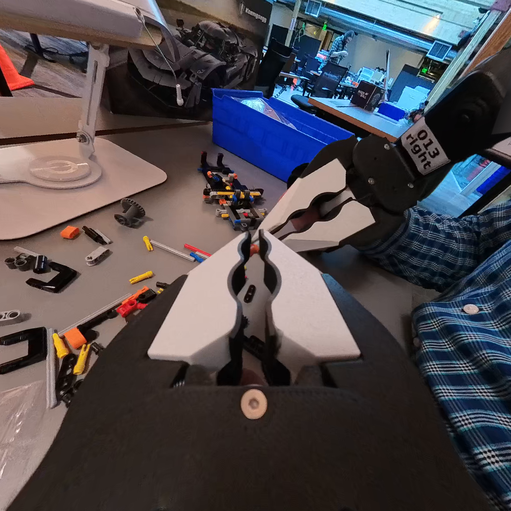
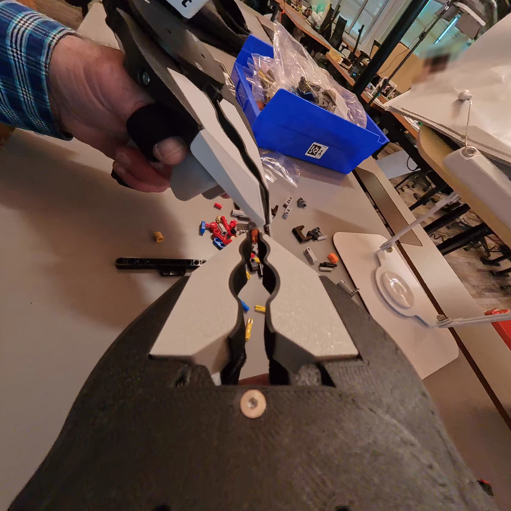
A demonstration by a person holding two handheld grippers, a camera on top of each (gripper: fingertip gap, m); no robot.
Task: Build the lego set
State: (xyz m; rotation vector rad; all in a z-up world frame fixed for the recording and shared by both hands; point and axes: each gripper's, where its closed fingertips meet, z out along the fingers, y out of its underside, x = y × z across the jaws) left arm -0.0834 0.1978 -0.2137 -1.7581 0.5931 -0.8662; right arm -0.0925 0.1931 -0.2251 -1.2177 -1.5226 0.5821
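Orange pin (image 1: 253, 248) sits pinched at the tips of the left gripper (image 1: 254, 238); the right gripper (image 2: 255, 237), jaws nearly closed, grips it too, tips meeting above the table (image 1: 171, 171). Beyond lie loose pieces (image 1: 138, 276), the chassis (image 1: 232, 196), a blue bin (image 1: 265, 132).

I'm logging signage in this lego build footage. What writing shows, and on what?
I won't quote any writing; this is what bears it.
Readable: white label on the right gripper.
Readable: white brand print on the black car-picture box.
Cut off: white label on the left gripper.
Small: white code sticker on the blue plastic bin.
Too blurred: dark box on the far table.
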